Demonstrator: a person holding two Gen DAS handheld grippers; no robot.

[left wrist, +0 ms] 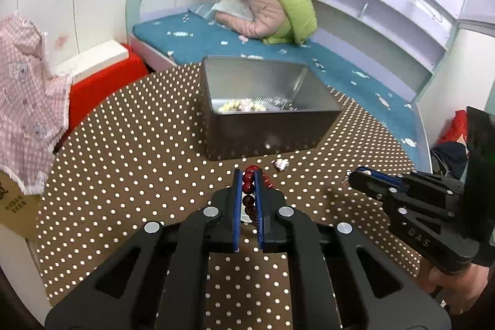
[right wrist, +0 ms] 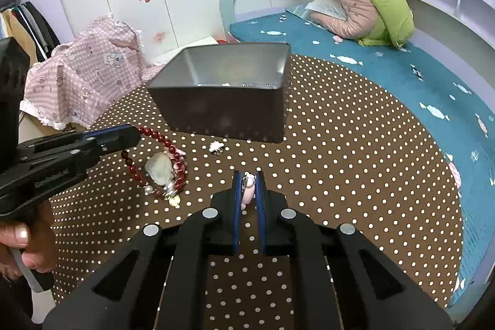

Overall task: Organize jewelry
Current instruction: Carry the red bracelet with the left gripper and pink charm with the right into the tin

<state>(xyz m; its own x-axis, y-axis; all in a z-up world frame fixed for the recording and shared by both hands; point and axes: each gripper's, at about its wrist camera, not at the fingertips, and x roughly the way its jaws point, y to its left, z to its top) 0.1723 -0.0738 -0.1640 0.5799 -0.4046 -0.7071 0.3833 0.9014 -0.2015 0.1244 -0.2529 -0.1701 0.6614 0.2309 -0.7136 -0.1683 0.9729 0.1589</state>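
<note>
My left gripper (left wrist: 248,172) is shut on a red bead bracelet (left wrist: 248,186), just in front of the grey metal box (left wrist: 272,129). In the right wrist view the bracelet (right wrist: 161,139) hangs from the left gripper (right wrist: 136,133) with a pale stone pendant (right wrist: 159,167) and a gold charm on the table. My right gripper (right wrist: 249,175) is shut on a small pink charm (right wrist: 248,190). The box (right wrist: 222,113) holds pale beads (left wrist: 238,105) and a silver chain (left wrist: 278,102). A small white earring (right wrist: 215,146) lies in front of the box, also in the left wrist view (left wrist: 281,164).
A round table with a brown white-dotted cloth (right wrist: 355,160) carries everything. Behind it is a blue bed (left wrist: 216,39) with pink and green jackets (left wrist: 272,8). A pink checked cloth (right wrist: 83,73) and a red box (left wrist: 102,85) stand at the left.
</note>
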